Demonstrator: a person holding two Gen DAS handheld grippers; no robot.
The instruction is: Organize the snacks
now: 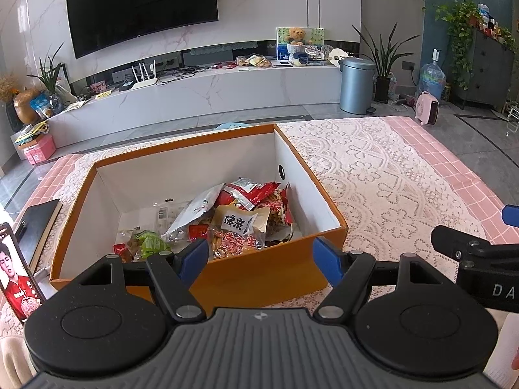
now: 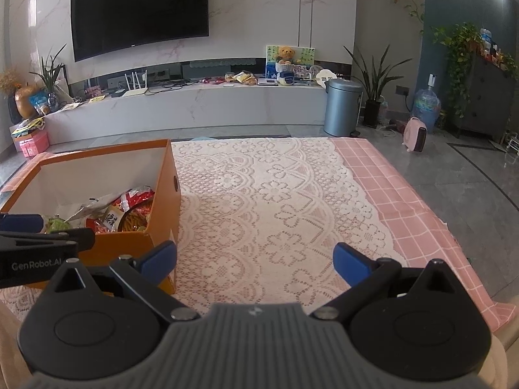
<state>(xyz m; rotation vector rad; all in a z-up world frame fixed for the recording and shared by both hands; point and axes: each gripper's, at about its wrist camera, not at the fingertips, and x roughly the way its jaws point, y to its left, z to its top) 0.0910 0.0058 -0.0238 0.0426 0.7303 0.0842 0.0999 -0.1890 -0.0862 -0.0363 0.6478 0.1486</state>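
The orange box (image 1: 259, 269) stands open on the left part of the desk (image 1: 389, 175), on the lace cloth (image 2: 275, 201). The snacks (image 1: 233, 217) lie heaped inside it, against its right and near walls; the far-left floor of the box is bare.

Left tool (image 1: 261, 259): released, blue pads spread wide, nothing between them. It is at the box's near wall, with the snack pile just beyond and between the two pads. No contact with any packet is visible.

Right tool (image 2: 254, 261): released likewise, pads wide apart and empty. It is over bare lace to the right of the box; its left pad sits near the box's near-right corner. The snacks lie far-left of it, inside the box, well apart from its pads.

A phone (image 1: 18, 272) and a dark notebook (image 1: 39, 223) lie left of the box.
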